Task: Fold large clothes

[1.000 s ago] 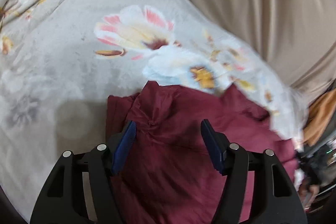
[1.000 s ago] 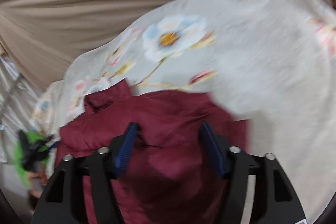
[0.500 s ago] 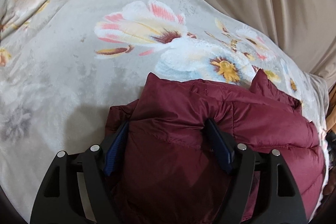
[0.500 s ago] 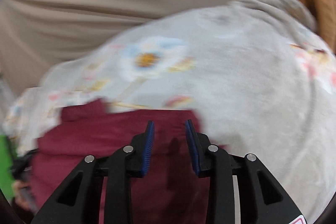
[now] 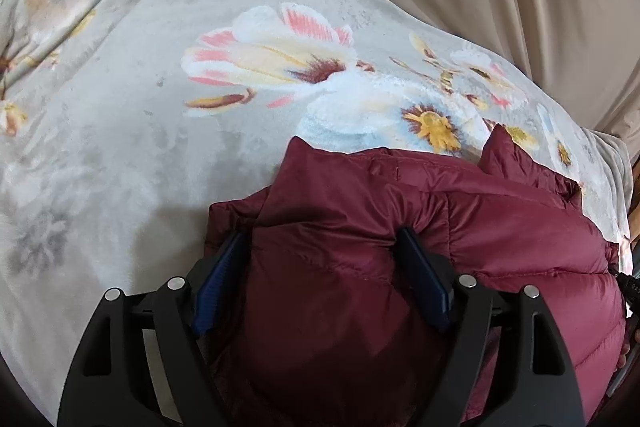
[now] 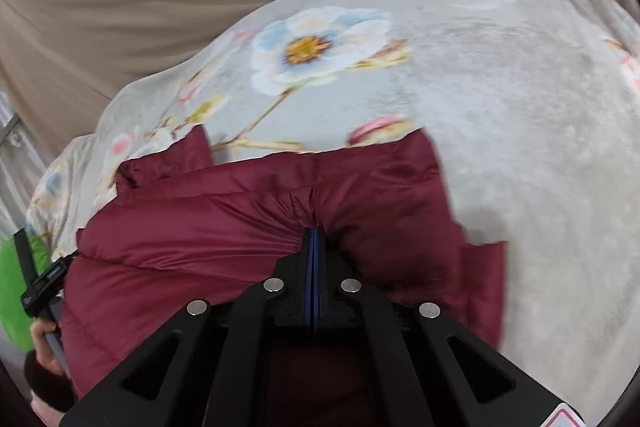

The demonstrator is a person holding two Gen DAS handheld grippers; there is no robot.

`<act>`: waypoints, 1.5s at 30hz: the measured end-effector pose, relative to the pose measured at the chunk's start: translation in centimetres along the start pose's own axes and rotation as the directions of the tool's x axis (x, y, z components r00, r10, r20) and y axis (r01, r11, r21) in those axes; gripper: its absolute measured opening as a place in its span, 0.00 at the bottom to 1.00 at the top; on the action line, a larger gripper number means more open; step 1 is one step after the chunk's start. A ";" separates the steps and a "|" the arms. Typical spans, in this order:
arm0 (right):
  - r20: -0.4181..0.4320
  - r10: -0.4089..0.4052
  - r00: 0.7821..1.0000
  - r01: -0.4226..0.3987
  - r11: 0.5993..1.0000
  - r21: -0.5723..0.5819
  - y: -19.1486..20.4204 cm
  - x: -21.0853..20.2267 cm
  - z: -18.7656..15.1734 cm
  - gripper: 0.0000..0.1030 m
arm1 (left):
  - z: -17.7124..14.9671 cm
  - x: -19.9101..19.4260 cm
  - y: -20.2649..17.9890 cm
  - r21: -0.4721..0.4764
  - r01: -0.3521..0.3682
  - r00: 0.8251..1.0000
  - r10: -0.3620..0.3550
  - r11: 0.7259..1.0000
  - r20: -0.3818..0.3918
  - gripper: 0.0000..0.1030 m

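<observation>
Your left tongs stand spread wide, blue pads straddling a puffed fold; your right tongs are pinched fully together on fabric.

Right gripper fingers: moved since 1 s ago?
Yes. The right gripper has closed from wide open onto the maroon puffer jacket, which reaches farther up the floral fleece blanket, covering the pink bud's lower edge.

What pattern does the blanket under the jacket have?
The blanket is pale grey with large flowers; the left wrist view shows it best.
</observation>
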State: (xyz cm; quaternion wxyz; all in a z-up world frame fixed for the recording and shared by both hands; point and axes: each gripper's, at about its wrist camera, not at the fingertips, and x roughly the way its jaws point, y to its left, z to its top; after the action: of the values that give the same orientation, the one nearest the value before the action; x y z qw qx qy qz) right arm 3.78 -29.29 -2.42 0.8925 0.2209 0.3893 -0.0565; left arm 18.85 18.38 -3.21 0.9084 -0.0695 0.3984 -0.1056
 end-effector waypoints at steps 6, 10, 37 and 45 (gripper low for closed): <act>0.056 -0.027 0.998 0.035 0.989 -0.141 6.0 -3.9 0.4 0.15 | 1.5 -5.6 -4.3 0.055 0.145 0.989 -0.146 0.988 0.030 0.74; 0.004 0.112 0.994 -0.105 0.942 -0.319 14.0 -3.6 -0.1 0.16 | 1.4 -4.5 -11.0 0.227 0.178 0.983 -0.181 0.957 -0.007 0.80; -0.248 -0.005 0.969 -0.051 0.975 -0.218 12.0 10.6 5.7 0.00 | 7.4 9.7 -13.4 0.164 0.103 0.970 -0.062 0.981 -0.237 0.65; -0.119 0.087 0.989 -0.096 0.993 -0.068 9.5 11.1 6.0 0.00 | 6.5 10.6 -14.2 0.192 -0.004 0.994 0.026 0.981 -0.109 0.70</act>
State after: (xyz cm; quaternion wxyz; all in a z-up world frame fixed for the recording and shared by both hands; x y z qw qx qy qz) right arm 18.00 -22.61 -3.48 0.8776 0.2084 0.4315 0.0117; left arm 28.69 2.29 -3.33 0.8880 0.0273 0.4370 -0.1403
